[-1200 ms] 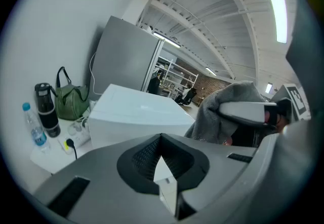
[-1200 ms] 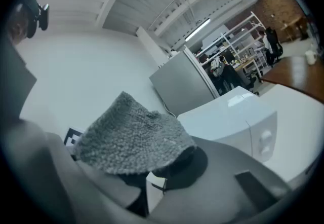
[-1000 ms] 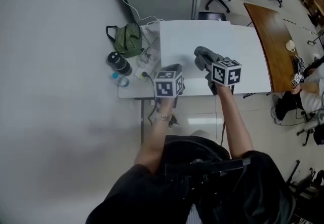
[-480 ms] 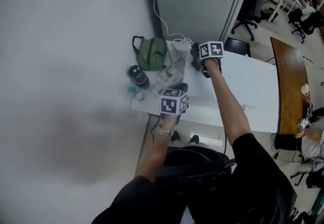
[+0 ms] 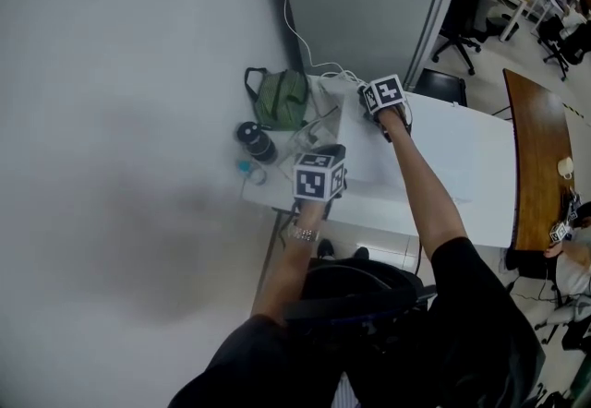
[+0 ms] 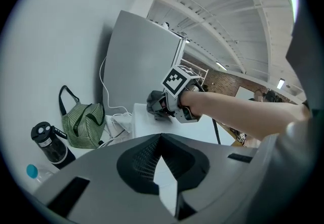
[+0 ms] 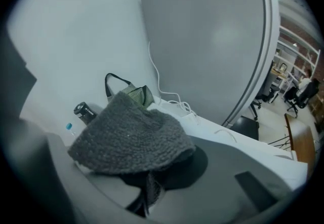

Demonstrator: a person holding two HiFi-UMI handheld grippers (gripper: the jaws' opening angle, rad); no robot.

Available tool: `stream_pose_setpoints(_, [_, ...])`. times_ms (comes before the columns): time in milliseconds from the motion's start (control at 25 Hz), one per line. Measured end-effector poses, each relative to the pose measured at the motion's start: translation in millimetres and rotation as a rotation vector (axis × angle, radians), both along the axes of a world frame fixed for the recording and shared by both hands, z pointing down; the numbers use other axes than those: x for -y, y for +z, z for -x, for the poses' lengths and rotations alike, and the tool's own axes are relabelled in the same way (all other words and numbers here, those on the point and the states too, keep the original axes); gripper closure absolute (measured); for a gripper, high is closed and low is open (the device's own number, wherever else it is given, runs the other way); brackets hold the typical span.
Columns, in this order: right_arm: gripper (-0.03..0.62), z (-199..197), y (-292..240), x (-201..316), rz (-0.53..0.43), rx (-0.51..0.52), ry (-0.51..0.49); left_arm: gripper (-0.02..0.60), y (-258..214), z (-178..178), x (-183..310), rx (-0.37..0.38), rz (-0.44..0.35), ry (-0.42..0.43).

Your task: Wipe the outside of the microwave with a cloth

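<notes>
Right gripper (image 7: pixel 149 187) fingers clamped on grey cloth (image 7: pixel 131 137) — upper centre of head view, over white counter (image 5: pixel 443 166). Left gripper (image 6: pixel 161 139) fingers pressed together, empty — frame centre.

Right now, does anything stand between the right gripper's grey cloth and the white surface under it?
Nothing visible does. The grey cloth, clamped in the right gripper, sits at a corner of the white surface; white cables lie beside it.

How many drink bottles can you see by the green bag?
2: a black bottle beside the green striped bag, and a clear plastic blue-capped bottle next to the black one, farther from the bag. Clutter by the bag may hide more.
</notes>
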State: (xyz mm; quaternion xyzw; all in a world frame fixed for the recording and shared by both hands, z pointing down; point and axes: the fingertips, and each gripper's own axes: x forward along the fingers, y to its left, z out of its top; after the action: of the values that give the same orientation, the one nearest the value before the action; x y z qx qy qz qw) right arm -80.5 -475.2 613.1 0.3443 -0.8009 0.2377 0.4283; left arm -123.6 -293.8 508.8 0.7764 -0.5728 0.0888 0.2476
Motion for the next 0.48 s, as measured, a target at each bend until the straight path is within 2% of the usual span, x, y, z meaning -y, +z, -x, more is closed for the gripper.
stream_pose_setpoints(240, [0.577,-99,4,19,-0.035,-0.021,0.139,0.584,3,-36,16,0.006,0.013,0.084])
stream_pose_setpoints(480, [0.577,-233,1,33,-0.057,-0.087,0.305,0.584,3,-73,21,-0.013,0.013,0.153])
